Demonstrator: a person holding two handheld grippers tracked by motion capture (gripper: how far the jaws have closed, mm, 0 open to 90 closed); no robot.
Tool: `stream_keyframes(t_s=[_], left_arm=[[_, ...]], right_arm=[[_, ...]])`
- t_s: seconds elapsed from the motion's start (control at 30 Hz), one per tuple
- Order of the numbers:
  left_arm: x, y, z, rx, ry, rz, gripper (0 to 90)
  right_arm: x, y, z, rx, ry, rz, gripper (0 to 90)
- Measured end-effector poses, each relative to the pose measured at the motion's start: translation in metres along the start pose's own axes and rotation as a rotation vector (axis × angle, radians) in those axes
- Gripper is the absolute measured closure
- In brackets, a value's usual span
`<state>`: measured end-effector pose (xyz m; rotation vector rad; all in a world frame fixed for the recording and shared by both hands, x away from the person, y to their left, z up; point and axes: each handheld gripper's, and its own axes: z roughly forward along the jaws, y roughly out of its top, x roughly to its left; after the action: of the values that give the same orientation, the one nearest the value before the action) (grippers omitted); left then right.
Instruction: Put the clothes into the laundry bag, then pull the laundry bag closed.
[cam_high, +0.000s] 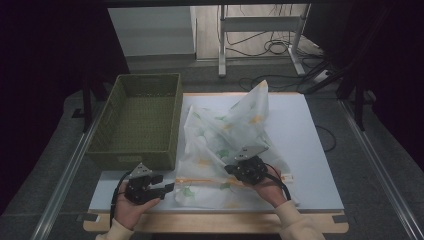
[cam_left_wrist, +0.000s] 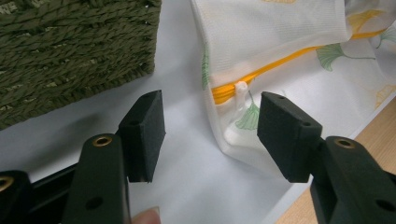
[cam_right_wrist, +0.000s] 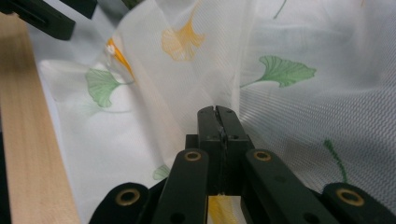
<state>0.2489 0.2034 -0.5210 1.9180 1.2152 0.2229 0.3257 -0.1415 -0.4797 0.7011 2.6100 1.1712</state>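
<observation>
Near the front edge of the white surface (cam_high: 310, 150) lies a translucent mesh laundry bag (cam_high: 227, 135) printed with ginkgo leaves, partly heaped up, its orange zipper (cam_high: 205, 180) running along the near side; a green woven basket (cam_high: 142, 120) stands just beside it to the left. The right tool (cam_high: 248, 169) is clenched on a fold of the mesh close to the zipper line, its jaws pressed flat together with thin fabric between them; the left tool (cam_high: 167, 188) stands released, its pads (cam_left_wrist: 144, 133) apart and bare, with the white zipper pull (cam_left_wrist: 241, 91) just ahead of the gap. The risks appear to lie in the thinness of the cloth; a pinch on so little mesh could slip or snag if the right hand pulls hard; the left tool, if it closes slightly off line, would likely catch loose fabric instead of the small pull; with the bag unsupported, the zipper could then bunch and jam rather than slide, or the whole bag could drag toward the wooden edge (cam_high: 215, 222).
</observation>
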Motion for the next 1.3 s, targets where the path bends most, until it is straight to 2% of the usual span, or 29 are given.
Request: stream_keyframes(t_s=[0.2, 0.33, 0.5, 0.7, 0.93, 1.3], left_arm=[[0.003, -0.001, -0.005, -0.006, 0.014, 0.006, 39.8], [0.008, -0.002, -0.010, -0.023, 0.033, -0.001, 39.7], [0.013, -0.004, -0.013, -0.021, 0.044, 0.000, 39.3], [0.015, -0.003, -0.019, -0.062, 0.075, 0.005, 39.6], [0.019, -0.004, -0.017, -0.046, 0.073, -0.002, 39.5], [0.022, -0.005, -0.021, -0.056, 0.089, -0.001, 39.0]], right_arm=[[0.007, 0.003, 0.000, -0.010, 0.020, 0.003, 89.3], [0.013, 0.005, 0.004, -0.009, 0.034, -0.004, 89.2], [0.020, 0.008, 0.010, -0.006, 0.051, -0.007, 89.2], [0.025, 0.009, 0.018, 0.002, 0.062, -0.008, 89.1], [0.029, 0.011, 0.025, 0.010, 0.072, -0.003, 89.1], [0.036, 0.015, 0.032, 0.017, 0.083, -0.005, 87.1]])
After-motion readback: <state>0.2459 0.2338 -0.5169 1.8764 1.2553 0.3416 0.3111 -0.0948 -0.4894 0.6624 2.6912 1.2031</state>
